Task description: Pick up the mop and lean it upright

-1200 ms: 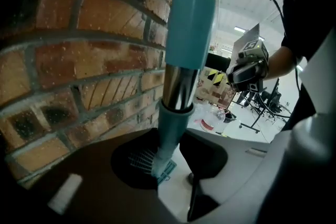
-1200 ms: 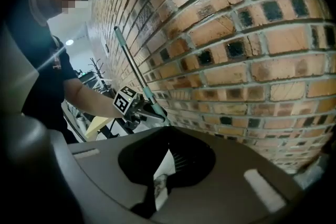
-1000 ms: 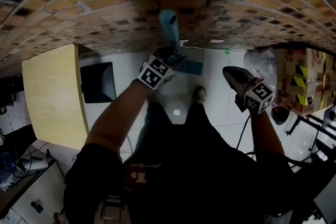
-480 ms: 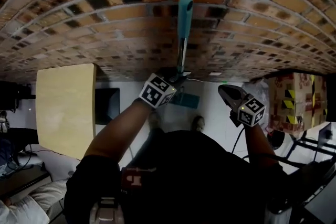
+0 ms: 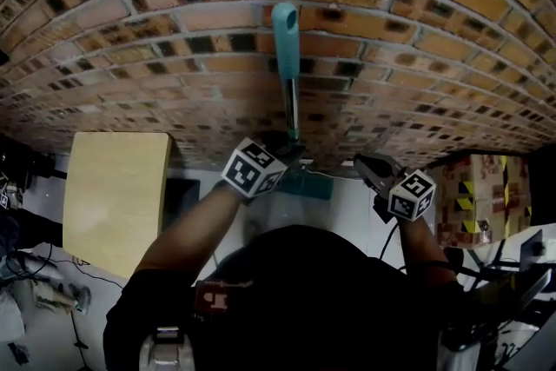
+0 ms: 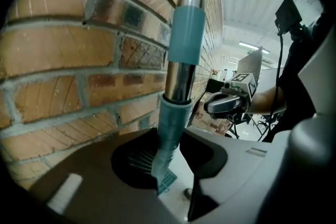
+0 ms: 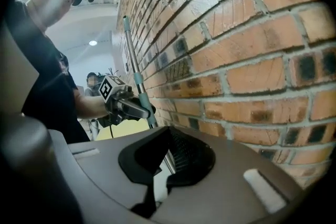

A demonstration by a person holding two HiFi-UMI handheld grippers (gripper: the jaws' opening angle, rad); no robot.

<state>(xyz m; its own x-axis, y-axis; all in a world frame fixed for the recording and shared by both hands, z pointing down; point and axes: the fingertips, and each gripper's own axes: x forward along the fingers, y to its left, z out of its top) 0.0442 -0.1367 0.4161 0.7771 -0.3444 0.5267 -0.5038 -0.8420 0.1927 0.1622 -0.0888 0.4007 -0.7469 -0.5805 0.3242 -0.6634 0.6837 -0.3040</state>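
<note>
The mop stands nearly upright in front of the brick wall (image 5: 174,56). Its teal grip (image 5: 284,39) is at the top, a metal shaft (image 5: 293,109) runs below it, and the teal mop head (image 5: 306,184) is near the floor. My left gripper (image 5: 282,150) is shut on the shaft low down. In the left gripper view the shaft (image 6: 180,81) with its teal collar (image 6: 186,34) passes between the jaws of the left gripper (image 6: 168,160). My right gripper (image 5: 369,169) hangs to the right of the mop, shut and empty, and also shows as right gripper (image 7: 163,165).
A pale wooden table (image 5: 117,195) stands at the left with a dark object (image 5: 178,191) beside it. Cardboard boxes (image 5: 473,195) with hazard tape sit at the right. Cables lie on the floor at the lower left. The wall (image 7: 236,60) is close to both grippers.
Both grippers have risen. The left one has lifted the mop so its handle stands higher and straighter against the wall. The head view has tilted up toward the bricks.
</note>
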